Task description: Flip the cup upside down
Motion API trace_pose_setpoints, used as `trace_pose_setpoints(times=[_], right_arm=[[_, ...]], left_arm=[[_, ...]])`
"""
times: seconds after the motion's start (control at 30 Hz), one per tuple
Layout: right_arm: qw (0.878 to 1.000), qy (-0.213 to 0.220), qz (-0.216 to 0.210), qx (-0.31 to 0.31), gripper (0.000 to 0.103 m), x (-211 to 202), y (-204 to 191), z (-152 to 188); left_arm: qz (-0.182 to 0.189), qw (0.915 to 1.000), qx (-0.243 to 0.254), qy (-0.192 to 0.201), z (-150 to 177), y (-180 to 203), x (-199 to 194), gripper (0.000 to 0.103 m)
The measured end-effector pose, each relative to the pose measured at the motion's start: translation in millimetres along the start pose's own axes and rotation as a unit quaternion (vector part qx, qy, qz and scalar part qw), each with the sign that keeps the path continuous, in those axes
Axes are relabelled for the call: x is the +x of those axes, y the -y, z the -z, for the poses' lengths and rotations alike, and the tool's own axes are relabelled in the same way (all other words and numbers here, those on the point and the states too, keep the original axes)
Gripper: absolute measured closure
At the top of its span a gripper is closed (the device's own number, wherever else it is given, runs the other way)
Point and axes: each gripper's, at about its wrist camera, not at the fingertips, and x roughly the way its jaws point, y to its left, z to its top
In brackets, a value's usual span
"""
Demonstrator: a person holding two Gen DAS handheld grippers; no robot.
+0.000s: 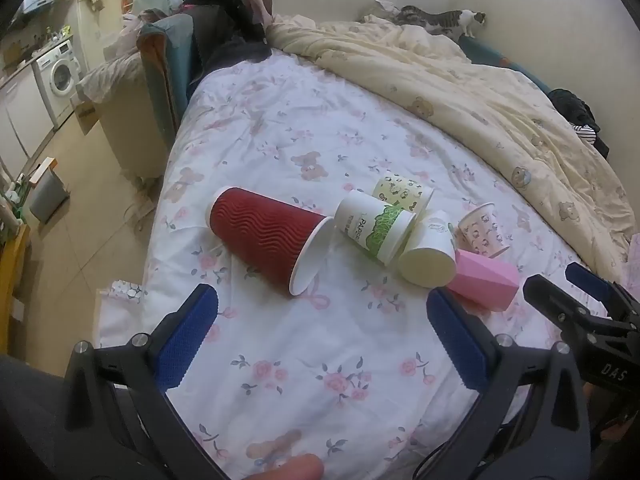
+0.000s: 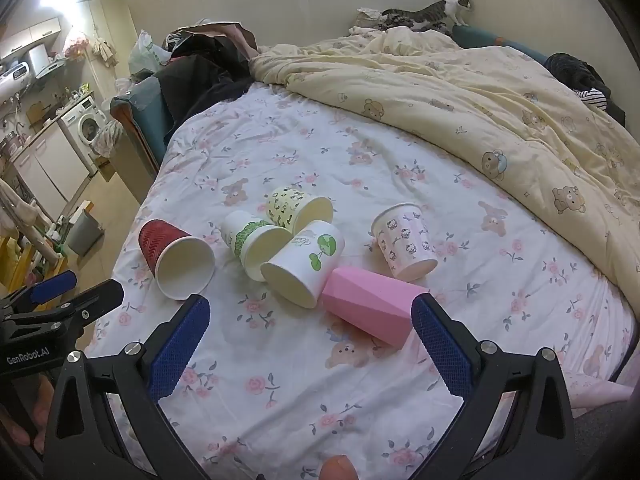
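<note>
Both grippers, left gripper (image 1: 322, 334) and right gripper (image 2: 310, 346), hung wide open and empty at bottom centre, short of six cups tipped over mid-frame, red cup (image 1: 266, 240) nearest left

Black left gripper body (image 2: 28, 336) is showing white "GenRobot.AI"; black right gripper body (image 1: 612, 372) is showing "DAS"; white paper cup with green leaf band (image 1: 370, 226) is reading "PAPE", rest cut off.

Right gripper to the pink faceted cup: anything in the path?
Nothing visible. The right gripper is open above the floral bedsheet, and the pink faceted cup lies on its side just ahead, near the right finger. A white paper cup with a green leaf print touches its far-left end.
</note>
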Motion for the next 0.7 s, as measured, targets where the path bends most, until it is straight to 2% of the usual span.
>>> trace_pose_setpoints(times=[0.7], right_arm=[[1.000,-0.001,0.001,-0.001,0.000,1.1,-2.0,-0.2]], left_arm=[[0.001,1.0000,0.000,-0.001,7.3,0.9,6.6,0.000]])
